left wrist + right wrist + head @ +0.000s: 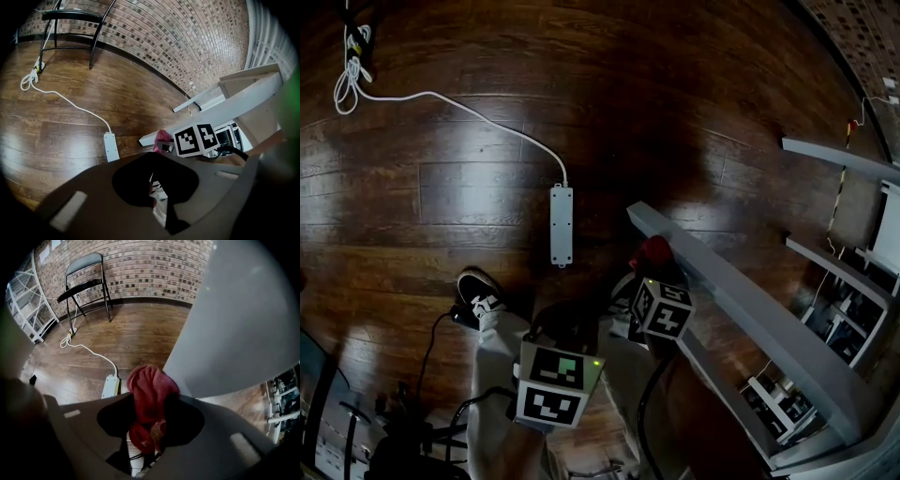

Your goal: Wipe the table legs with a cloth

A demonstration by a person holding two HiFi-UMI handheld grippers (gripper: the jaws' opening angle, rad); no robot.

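Right gripper view shows the right gripper (149, 430) with its fingers clamped on a red cloth (151, 390). The cloth's bunched end bulges past the fingertips and touches the white table leg (234, 329) just to their right. The left gripper (154, 199) hangs apart from the leg, and its fingers seem drawn together on nothing, though that view is dim. A power strip (111, 386) lies on the floor (136, 333) beyond the fingers.

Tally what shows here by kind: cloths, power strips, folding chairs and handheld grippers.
red cloth: 1
power strip: 1
folding chair: 1
grippers: 2, the left gripper and the right gripper
Total: 5
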